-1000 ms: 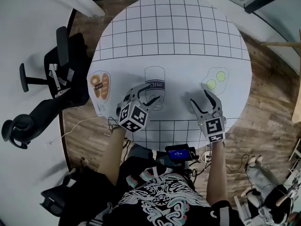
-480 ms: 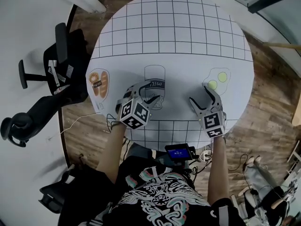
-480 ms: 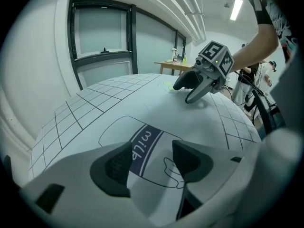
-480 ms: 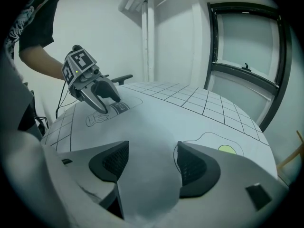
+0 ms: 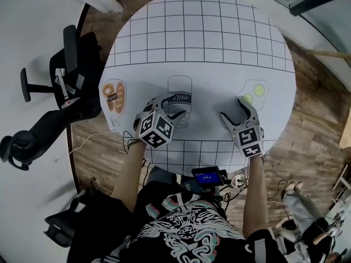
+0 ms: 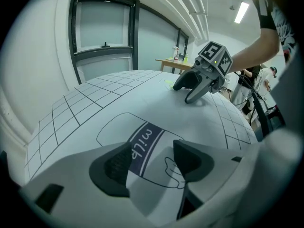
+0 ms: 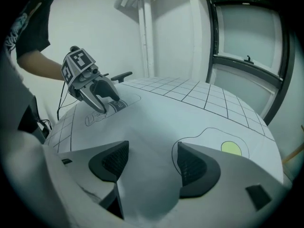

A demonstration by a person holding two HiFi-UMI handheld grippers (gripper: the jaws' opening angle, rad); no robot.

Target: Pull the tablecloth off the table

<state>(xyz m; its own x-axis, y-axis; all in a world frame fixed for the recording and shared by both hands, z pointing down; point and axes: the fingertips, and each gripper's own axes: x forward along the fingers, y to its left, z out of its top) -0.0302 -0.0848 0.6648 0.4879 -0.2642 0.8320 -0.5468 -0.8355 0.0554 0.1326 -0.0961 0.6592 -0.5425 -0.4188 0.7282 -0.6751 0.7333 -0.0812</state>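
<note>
A white tablecloth (image 5: 203, 37) with a black grid and drawings covers the round table. My left gripper (image 5: 171, 109) points down at the near part, over the milk carton drawing (image 5: 180, 95). In the left gripper view its jaws (image 6: 151, 163) stand apart, with flat cloth and the milk drawing (image 6: 142, 144) between them. My right gripper (image 5: 237, 113) is beside the fried egg drawing (image 5: 252, 89). Its jaws (image 7: 149, 163) are spread wide over bare cloth. Both pairs of jaws have just been opening, and neither pinches the cloth.
A bread drawing (image 5: 115, 97) lies at the cloth's left edge. A black office chair (image 5: 60, 75) stands left of the table on the wooden floor (image 5: 312, 119). A small device with a blue screen (image 5: 207, 177) sits at the person's waist, close to the table's near edge.
Both grippers' jaws stand a little wider than a second ago, the right one most clearly. The right gripper has sunk slightly toward the cloth. The left has barely moved.
</note>
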